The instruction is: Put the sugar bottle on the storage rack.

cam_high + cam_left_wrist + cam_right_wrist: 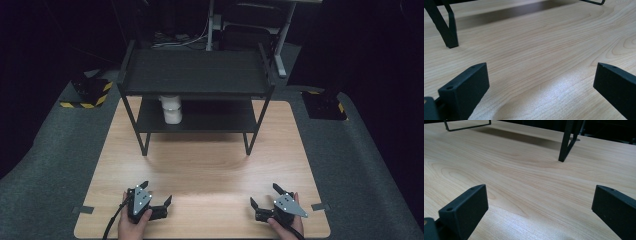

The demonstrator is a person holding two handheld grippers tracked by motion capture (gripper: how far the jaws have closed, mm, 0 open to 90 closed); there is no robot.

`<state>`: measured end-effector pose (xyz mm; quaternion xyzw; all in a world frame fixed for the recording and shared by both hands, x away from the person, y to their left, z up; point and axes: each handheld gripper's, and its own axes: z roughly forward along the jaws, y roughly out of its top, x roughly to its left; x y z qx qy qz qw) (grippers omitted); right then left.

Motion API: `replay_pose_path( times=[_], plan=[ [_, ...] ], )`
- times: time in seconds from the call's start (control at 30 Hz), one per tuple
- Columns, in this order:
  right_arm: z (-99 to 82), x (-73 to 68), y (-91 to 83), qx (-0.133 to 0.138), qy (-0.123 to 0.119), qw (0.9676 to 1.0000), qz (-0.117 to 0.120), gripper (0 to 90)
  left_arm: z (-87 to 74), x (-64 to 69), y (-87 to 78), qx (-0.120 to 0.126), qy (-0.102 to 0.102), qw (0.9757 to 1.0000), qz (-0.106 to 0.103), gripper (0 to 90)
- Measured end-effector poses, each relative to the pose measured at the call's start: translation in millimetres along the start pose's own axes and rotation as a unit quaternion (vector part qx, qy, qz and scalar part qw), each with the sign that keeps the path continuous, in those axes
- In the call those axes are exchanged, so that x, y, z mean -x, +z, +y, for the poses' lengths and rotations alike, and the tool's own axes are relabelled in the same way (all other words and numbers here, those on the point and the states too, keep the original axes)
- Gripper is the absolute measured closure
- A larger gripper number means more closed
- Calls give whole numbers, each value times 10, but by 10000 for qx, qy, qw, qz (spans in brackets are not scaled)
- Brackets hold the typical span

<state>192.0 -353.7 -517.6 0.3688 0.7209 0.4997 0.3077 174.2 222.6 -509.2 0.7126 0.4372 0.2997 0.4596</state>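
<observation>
Both jaws of my left gripper and right gripper gape empty, so I'd reach slowly toward twelve o'clock under the shelf for the white cup, minding its legs

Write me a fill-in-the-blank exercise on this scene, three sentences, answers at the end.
1. The white container stands on the ______ shelf of the black rack.
2. The jaws of the left hand-held gripper and the right hand-held gripper are both ______.
3. The rack stands at the far end of a ______ table.

Missing words: lower; open; wooden
</observation>
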Motion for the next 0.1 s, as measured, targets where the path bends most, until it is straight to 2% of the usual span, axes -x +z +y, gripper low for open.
replay_pose_path(
  times=[0.1],
  plan=[
    [14,16,9,-38,72,10000,21,3,7,-8,5,-17,-63,10000,-1,4]
  ],
)
